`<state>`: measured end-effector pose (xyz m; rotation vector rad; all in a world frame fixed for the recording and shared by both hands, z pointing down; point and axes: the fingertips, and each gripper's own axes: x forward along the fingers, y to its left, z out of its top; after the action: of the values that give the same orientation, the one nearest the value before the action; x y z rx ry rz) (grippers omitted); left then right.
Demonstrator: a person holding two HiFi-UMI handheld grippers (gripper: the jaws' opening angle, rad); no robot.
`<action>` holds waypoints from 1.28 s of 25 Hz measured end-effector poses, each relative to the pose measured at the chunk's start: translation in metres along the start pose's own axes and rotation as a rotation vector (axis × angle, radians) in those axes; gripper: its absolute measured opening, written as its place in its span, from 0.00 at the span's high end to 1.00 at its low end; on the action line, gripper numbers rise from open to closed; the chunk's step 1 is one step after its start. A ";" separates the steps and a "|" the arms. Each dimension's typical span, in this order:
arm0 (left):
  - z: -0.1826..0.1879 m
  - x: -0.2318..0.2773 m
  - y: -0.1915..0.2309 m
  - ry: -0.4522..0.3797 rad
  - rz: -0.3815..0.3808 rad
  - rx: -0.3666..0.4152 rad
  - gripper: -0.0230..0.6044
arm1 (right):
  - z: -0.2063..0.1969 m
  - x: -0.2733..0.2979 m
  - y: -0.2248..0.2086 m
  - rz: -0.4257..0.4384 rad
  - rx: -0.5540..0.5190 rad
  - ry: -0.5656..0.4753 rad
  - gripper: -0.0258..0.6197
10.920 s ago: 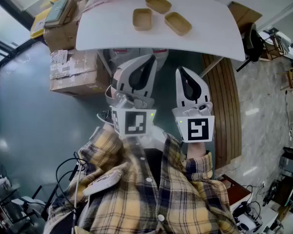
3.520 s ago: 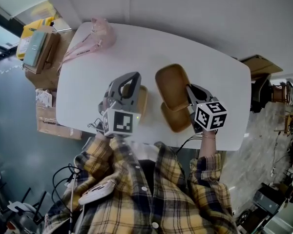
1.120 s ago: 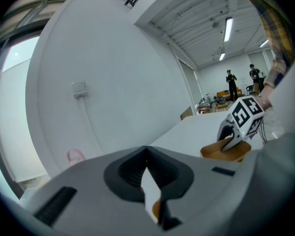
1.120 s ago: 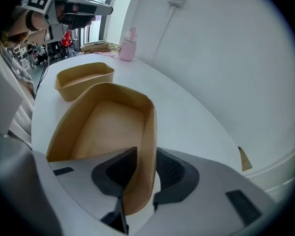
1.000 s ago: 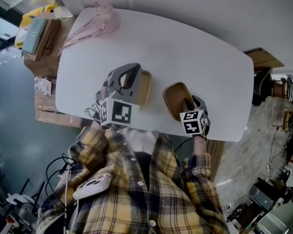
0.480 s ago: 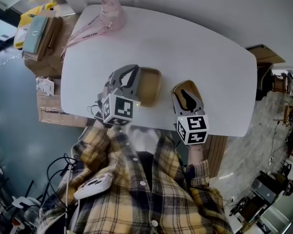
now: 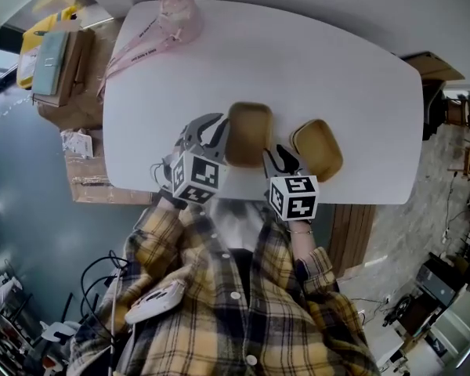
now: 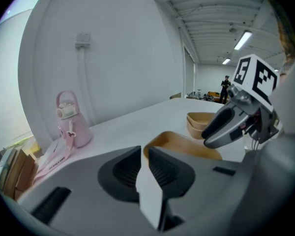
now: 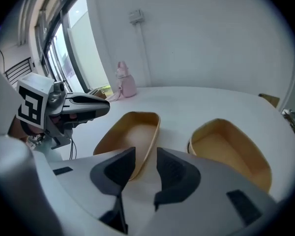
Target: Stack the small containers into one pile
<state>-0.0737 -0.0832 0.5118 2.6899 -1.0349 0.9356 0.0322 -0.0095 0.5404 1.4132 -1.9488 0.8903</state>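
Two tan pieces stand on the white table [image 7: 337, 69]: a single rectangular container [image 7: 248, 134] near the front edge, and a stack of two containers [image 7: 316, 149] to its right. My left gripper [image 7: 217, 125] is shut on the single container's left rim [image 8: 187, 146]. My right gripper [image 7: 276, 153] is at that container's right side. Its jaws are a little apart and straddle the rim [image 9: 150, 136], so it is open. The stack [image 9: 231, 154] stands free of both grippers, and its doubled rim shows in the left gripper view [image 8: 205, 123].
A pink bottle bag [image 7: 175, 6] with a strap lies at the table's far left corner [image 8: 69, 122]. Cardboard boxes [image 7: 59, 53] sit on the floor to the left. A wooden bench [image 7: 352, 233] is below the table's right front.
My right gripper left the container it set into the right one and moved left to the single container's rim. My left gripper still holds the single container.
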 end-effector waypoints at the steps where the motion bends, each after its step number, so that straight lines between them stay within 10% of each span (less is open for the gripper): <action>1: -0.002 0.001 0.000 0.003 -0.004 -0.004 0.93 | -0.003 0.002 -0.002 0.002 0.027 0.005 0.76; 19: 0.015 -0.003 0.026 -0.054 0.094 -0.068 0.93 | 0.000 0.018 0.011 0.124 0.026 0.046 0.92; 32: 0.072 -0.015 0.030 -0.163 0.143 -0.046 0.93 | 0.062 -0.050 -0.024 0.066 -0.078 -0.134 0.92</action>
<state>-0.0648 -0.1195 0.4422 2.7210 -1.2780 0.7130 0.0658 -0.0347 0.4679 1.4021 -2.1174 0.7572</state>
